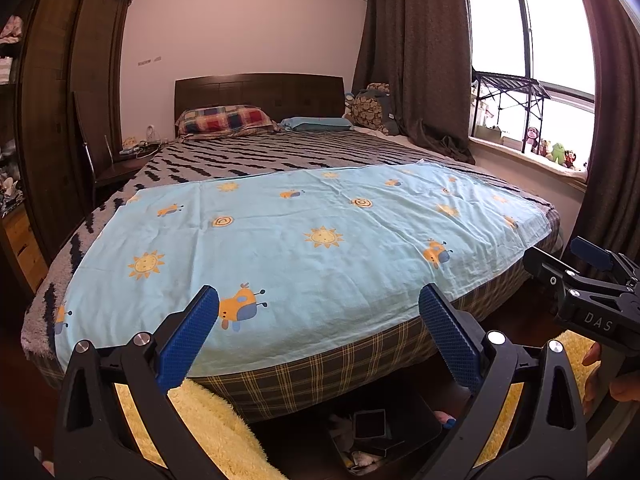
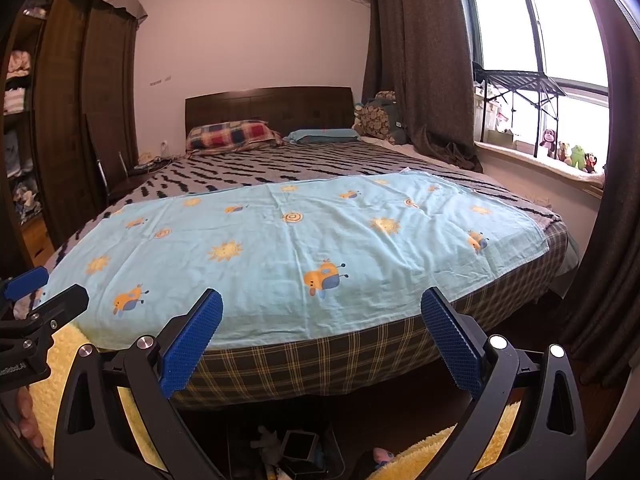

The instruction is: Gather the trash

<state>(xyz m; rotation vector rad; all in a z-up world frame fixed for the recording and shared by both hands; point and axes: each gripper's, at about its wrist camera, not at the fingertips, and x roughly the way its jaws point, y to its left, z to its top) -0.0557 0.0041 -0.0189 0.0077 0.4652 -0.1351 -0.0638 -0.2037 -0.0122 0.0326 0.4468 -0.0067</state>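
My left gripper (image 1: 319, 300) is open and empty, held above the foot of the bed. My right gripper (image 2: 321, 304) is open and empty too, beside it; it also shows at the right edge of the left wrist view (image 1: 576, 276). A light blue sheet (image 1: 304, 240) with sun and bee prints lies flat over the foot of the bed and also shows in the right wrist view (image 2: 304, 248). Below the grippers, on the dark floor, sits a dark bin or box (image 1: 376, 436) with scraps in it, also in the right wrist view (image 2: 296, 448). I see no trash on the sheet.
A yellow fluffy rug (image 1: 216, 432) lies on the floor by the bed's foot. Pillows (image 1: 226, 120) lie at the headboard. A wardrobe (image 1: 72, 100) stands left, curtains (image 1: 416, 60) and a window sill with plush toys (image 1: 554, 152) right.
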